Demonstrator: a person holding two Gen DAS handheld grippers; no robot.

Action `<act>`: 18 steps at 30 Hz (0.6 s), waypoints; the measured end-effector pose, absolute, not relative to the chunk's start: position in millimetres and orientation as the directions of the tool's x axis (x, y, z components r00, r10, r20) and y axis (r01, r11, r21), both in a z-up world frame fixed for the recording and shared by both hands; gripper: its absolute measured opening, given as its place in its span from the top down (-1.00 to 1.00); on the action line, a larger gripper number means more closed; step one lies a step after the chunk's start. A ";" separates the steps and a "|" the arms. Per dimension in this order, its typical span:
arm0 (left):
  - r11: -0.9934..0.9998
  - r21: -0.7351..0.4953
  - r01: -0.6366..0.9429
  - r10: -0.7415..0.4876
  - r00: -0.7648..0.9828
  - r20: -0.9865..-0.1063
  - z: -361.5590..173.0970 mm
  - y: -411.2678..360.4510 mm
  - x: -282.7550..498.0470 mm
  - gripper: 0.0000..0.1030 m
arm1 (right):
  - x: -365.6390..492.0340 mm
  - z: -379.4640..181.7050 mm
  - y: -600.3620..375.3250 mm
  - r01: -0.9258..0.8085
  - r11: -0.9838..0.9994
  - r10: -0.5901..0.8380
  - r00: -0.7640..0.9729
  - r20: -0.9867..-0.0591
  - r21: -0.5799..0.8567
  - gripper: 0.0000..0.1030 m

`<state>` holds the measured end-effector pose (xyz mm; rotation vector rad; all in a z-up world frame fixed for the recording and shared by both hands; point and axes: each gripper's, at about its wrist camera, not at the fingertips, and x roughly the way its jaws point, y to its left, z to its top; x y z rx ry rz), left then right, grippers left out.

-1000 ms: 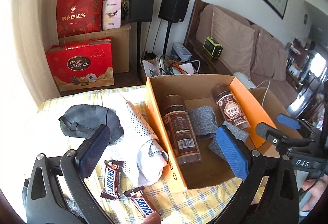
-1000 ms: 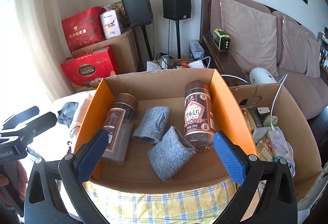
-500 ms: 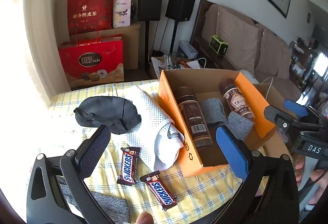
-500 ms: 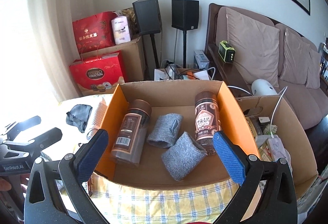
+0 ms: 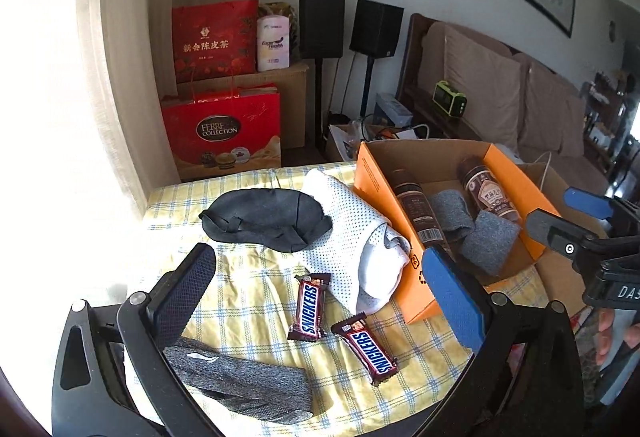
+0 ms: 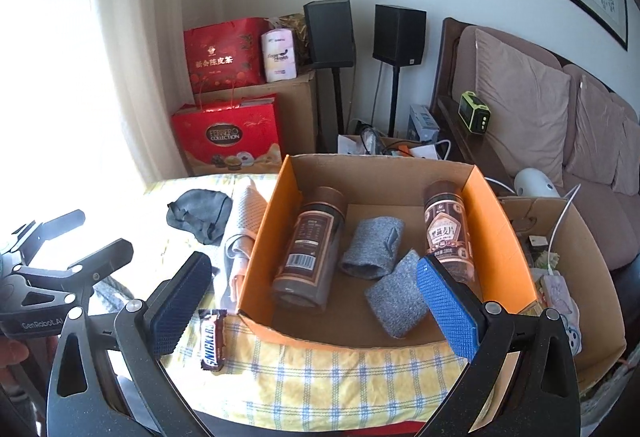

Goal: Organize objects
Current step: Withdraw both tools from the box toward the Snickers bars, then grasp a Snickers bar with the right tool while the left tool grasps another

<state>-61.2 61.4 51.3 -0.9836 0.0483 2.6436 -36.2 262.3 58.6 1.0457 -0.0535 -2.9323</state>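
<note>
An orange cardboard box (image 5: 378,181) (image 6: 267,237) on the yellow checked tablecloth holds two brown jars (image 6: 310,247) (image 6: 446,233) lying flat and two grey wristbands (image 6: 372,247) (image 6: 396,299). Left of the box lie a white mesh garment (image 5: 352,237), a dark eye mask (image 5: 266,219), two Snickers bars (image 5: 309,307) (image 5: 370,351) and a grey headband (image 5: 244,383). My left gripper (image 5: 320,297) hangs open above the bars, holding nothing. My right gripper (image 6: 316,303) is open and empty over the box's near wall.
A larger brown carton (image 6: 580,253) with cables and clutter stands right of the orange box. Red gift bags (image 5: 222,133), speakers on stands (image 5: 322,25) and a sofa (image 6: 532,109) line the back. The curtain and a bright window are at the left.
Both grippers have pulled back and upward from the box. The left view now takes in more of the table, including both Snickers bars and the grey headband. Both stay open.
</note>
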 end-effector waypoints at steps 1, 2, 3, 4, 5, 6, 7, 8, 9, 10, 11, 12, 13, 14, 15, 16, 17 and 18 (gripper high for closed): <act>-0.949 -0.085 -0.303 0.285 -0.711 -0.643 50.4 56.5 -60.2 -1.00 | -35.1 58.4 258.6 0.024 -0.999 -0.047 -0.774 -0.632 0.045 -1.00; -0.950 -0.093 -0.298 0.286 -0.709 -0.644 49.1 50.9 -59.4 -1.00 | -33.5 57.6 254.5 0.032 -0.998 -0.056 -0.772 -0.633 0.049 -1.00; -0.951 -0.101 -0.292 0.286 -0.709 -0.644 47.7 45.5 -58.5 -1.00 | -32.0 56.3 250.6 0.037 -0.998 -0.062 -0.772 -0.633 0.052 -1.00; -0.949 -0.112 -0.294 0.294 -0.705 -0.646 45.5 40.8 -57.5 -1.00 | -30.1 54.8 246.4 0.041 -0.998 -0.065 -0.771 -0.634 0.052 -1.00; -0.947 -0.122 -0.296 0.301 -0.695 -0.652 42.7 36.3 -57.3 -1.00 | -27.9 52.9 241.7 0.048 -0.997 -0.071 -0.770 -0.634 0.053 -1.00; -0.948 -0.122 -0.293 0.298 -0.688 -0.661 39.1 32.9 -57.2 -0.98 | -25.7 50.9 237.7 0.060 -0.997 -0.082 -0.769 -0.634 0.056 -0.99; -0.950 -0.116 -0.291 0.292 -0.683 -0.669 35.4 29.8 -57.3 -0.97 | -23.5 48.2 232.6 0.072 -0.996 -0.094 -0.767 -0.635 0.060 -0.99; -0.951 -0.108 -0.289 0.283 -0.682 -0.674 31.4 26.7 -56.7 -0.95 | -21.5 45.1 227.4 0.080 -0.995 -0.100 -0.764 -0.637 0.060 -0.98; -0.953 -0.102 -0.285 0.276 -0.682 -0.678 27.6 23.7 -56.0 -0.95 | -20.1 42.0 223.2 0.083 -0.995 -0.101 -0.761 -0.641 0.058 -0.95; -0.954 -0.101 -0.283 0.274 -0.680 -0.680 23.5 20.8 -54.3 -0.94 | -19.0 38.0 217.8 0.085 -0.995 -0.097 -0.756 -0.648 0.050 -0.93; -0.955 -0.103 -0.279 0.272 -0.677 -0.684 19.7 17.4 -53.8 -0.94 | -18.1 33.8 212.6 0.086 -0.996 -0.089 -0.751 -0.654 0.038 -0.85; -0.956 -0.104 -0.274 0.268 -0.675 -0.687 16.0 14.0 -52.7 -0.92 | -16.8 29.4 208.0 0.088 -0.996 -0.083 -0.746 -0.661 0.025 -0.75; -0.957 -0.105 -0.270 0.266 -0.674 -0.689 12.8 10.4 -51.9 -0.89 | -15.8 25.0 202.8 0.095 -0.995 -0.082 -0.741 -0.666 0.017 -0.72; -0.958 -0.108 -0.264 0.263 -0.672 -0.692 9.0 7.2 -50.9 -0.85 | -15.1 20.3 198.0 0.103 -0.995 -0.085 -0.736 -0.672 0.014 -0.70; -0.959 -0.113 -0.259 0.262 -0.670 -0.695 5.2 4.6 -49.6 -0.82 | -15.0 15.6 194.0 0.109 -0.994 -0.091 -0.730 -0.678 0.016 -0.69; -0.959 -0.121 -0.256 0.265 -0.664 -0.700 1.1 2.0 -49.1 -0.80 | -15.0 10.6 190.7 0.115 -0.993 -0.099 -0.723 -0.683 0.022 -0.67; -0.958 -0.130 -0.255 0.270 -0.656 -0.705 -2.7 -0.1 -49.0 -0.75 | -14.5 5.3 187.8 0.121 -0.992 -0.108 -0.717 -0.689 0.030 -0.60; -0.958 -0.140 -0.251 0.274 -0.647 -0.712 -7.0 -2.6 -49.1 -0.67 | -15.1 -0.1 185.3 0.130 -0.991 -0.120 -0.708 -0.696 0.039 -0.50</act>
